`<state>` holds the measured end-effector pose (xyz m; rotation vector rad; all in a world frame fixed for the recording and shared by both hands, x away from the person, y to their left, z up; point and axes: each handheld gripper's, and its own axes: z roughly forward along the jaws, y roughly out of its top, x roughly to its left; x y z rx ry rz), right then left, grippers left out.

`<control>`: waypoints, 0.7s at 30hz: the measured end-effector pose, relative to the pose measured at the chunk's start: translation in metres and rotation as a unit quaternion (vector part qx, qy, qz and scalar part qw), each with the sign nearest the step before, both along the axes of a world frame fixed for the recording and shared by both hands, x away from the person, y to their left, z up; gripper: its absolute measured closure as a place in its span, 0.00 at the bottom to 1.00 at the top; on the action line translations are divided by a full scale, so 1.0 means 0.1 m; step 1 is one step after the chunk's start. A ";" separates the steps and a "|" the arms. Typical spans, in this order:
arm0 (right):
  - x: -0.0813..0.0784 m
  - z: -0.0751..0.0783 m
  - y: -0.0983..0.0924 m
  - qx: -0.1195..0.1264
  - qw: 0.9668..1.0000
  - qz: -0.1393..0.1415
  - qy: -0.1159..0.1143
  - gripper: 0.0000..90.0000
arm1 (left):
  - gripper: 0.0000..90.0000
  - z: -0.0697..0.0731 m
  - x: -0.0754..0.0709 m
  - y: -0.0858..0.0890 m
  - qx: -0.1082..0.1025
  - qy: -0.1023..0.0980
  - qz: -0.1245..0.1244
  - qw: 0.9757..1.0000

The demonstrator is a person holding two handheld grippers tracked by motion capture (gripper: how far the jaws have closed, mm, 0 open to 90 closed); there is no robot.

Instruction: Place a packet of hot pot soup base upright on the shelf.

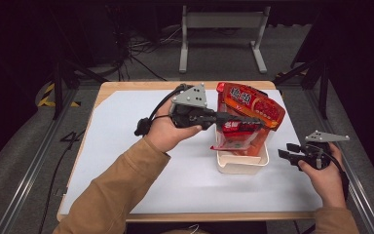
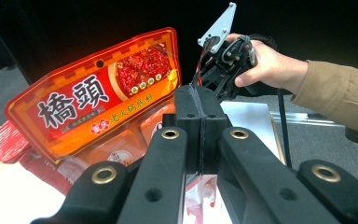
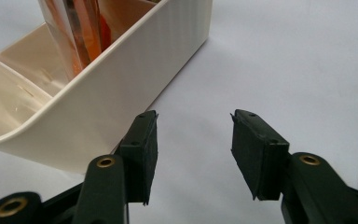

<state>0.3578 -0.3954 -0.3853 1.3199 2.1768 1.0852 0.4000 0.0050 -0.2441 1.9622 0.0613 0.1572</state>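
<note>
A large red and orange pouch with printed characters stands upright in a white plastic bin. In front of it in the bin leans a smaller red pouch. My left gripper reaches in from the left across the pouches, level, its pads pressed together; I see nothing between them. My right gripper hovers low just right of the bin, open, with bare paper between its pads. It also appears far off in the left gripper view.
The bin stands right of centre on a white sheet that covers a wooden table. Inside, the bin has dividers. Metal rails run along both sides of the table, and a grey stand is on the floor behind it.
</note>
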 end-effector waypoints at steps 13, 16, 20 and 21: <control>0.00 0.01 -0.02 -0.002 1.000 -0.002 -0.005 0.55 | 1.00 -0.17 0.05 -0.16 -0.019 -0.005 -0.012 1.000; 0.00 0.01 -0.02 -0.003 1.000 -0.002 -0.007 0.54 | 1.00 -0.23 0.06 -0.20 -0.021 -0.003 -0.015 1.000; 0.00 0.01 -0.02 -0.004 1.000 -0.002 -0.009 0.53 | 1.00 -0.30 0.08 -0.24 -0.022 0.001 -0.019 1.000; 0.00 0.00 -0.03 -0.004 1.000 -0.003 -0.010 0.53 | 1.00 -0.32 0.09 -0.25 -0.021 0.001 -0.020 1.000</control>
